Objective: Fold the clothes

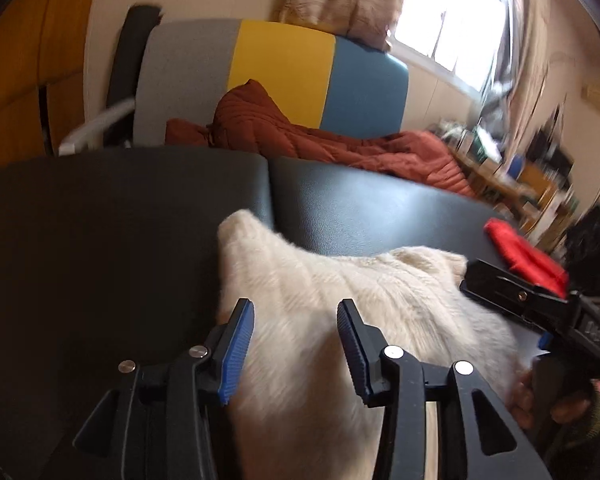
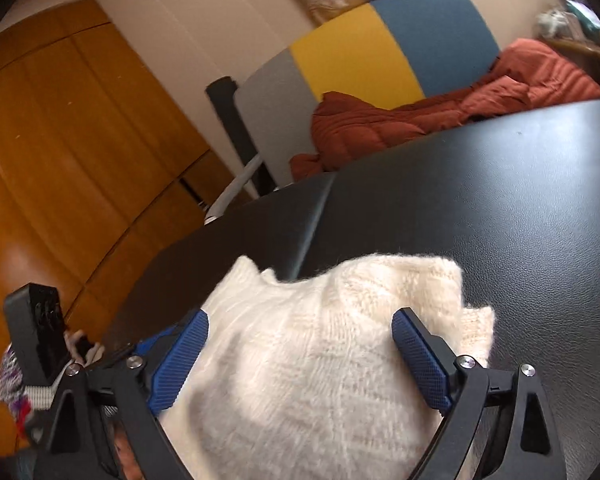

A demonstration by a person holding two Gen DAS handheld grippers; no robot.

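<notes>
We are holding the left hand-held gripper (image 1: pixel 296 320) with fingers spread over the white sweater (image 1: pixel 340 300), pinching nothing. The right hand-held gripper (image 2: pixel 300 336) is likewise spread wide, its blue pads (image 2: pixel 418 354) flanking the sweater (image 2: pixel 320 340). The sweater is lying bunched on the black desk (image 1: pixel 100 220) at lower center. A red cloth (image 1: pixel 524 254) is sitting at the right edge.

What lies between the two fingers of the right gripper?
In the right wrist view, the white knit sweater fills the gap between the open right gripper's blue pads, over the black table.
</notes>
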